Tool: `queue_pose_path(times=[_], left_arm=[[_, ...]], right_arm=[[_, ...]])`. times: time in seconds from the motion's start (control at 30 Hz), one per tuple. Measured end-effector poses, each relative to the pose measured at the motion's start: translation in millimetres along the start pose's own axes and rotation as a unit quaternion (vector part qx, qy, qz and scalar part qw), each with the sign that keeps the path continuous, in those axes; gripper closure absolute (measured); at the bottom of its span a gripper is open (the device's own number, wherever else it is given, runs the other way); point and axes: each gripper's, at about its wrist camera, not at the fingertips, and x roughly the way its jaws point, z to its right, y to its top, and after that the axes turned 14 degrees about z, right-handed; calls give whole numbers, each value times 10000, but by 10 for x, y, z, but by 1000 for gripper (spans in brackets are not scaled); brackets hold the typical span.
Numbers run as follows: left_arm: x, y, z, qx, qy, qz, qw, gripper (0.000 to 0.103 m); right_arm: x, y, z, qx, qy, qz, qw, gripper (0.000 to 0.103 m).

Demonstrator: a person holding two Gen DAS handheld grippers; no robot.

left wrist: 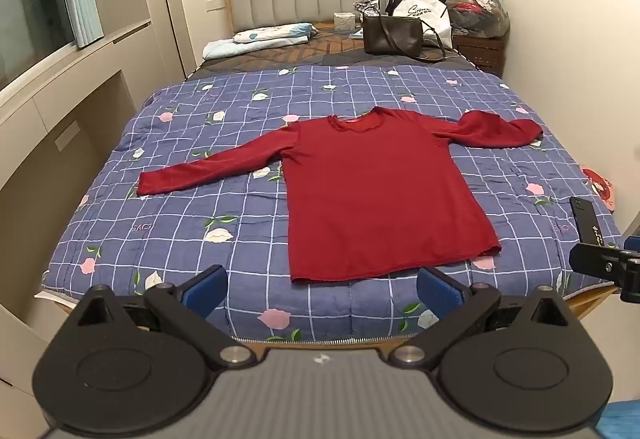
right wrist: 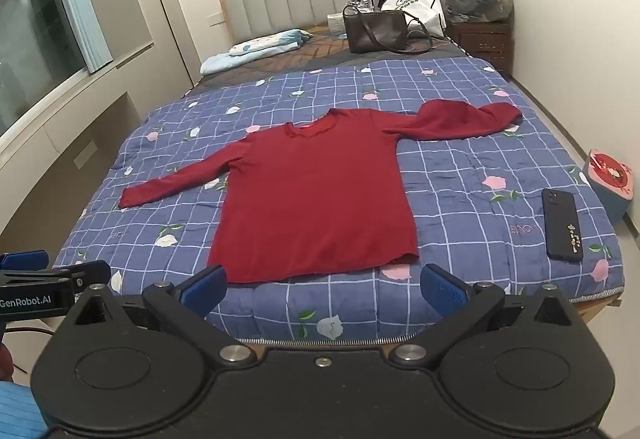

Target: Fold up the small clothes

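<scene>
A red long-sleeved shirt (left wrist: 384,191) lies flat on the checked floral quilt (left wrist: 192,167), its right sleeve (right wrist: 460,119) bunched. The left gripper (left wrist: 322,289) and right gripper (right wrist: 323,287) hover near the hem, jaws wide, empty. A black phone (right wrist: 561,225) lies right.

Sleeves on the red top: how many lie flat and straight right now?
1. The left sleeve lies straight on the quilt; the right sleeve is bunched and doubled back near the shoulder.

Red long-sleeved top (left wrist: 384,191), flat on quilt (left wrist: 240,231)
</scene>
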Motion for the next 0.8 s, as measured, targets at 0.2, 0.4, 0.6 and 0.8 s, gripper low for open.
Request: queue_pose_path(times=[0.2, 0.4, 0.6, 0.8], left_arm=[[-2, 1, -1, -19, -7, 18, 10000, 0], [-67, 31, 42, -19, -16, 5, 10000, 0], [-72, 20, 27, -26, -28, 24, 10000, 0], [-65, 29, 6, -28, -54, 26, 10000, 0]], right_arm=[[-11, -5, 3, -7, 3, 8, 10000, 0], [-16, -12, 2, -12, 6, 6, 10000, 0], [-13, -15, -9, -15, 14, 17, 10000, 0], [-3, -27, -4, -19, 19, 2, 10000, 0]])
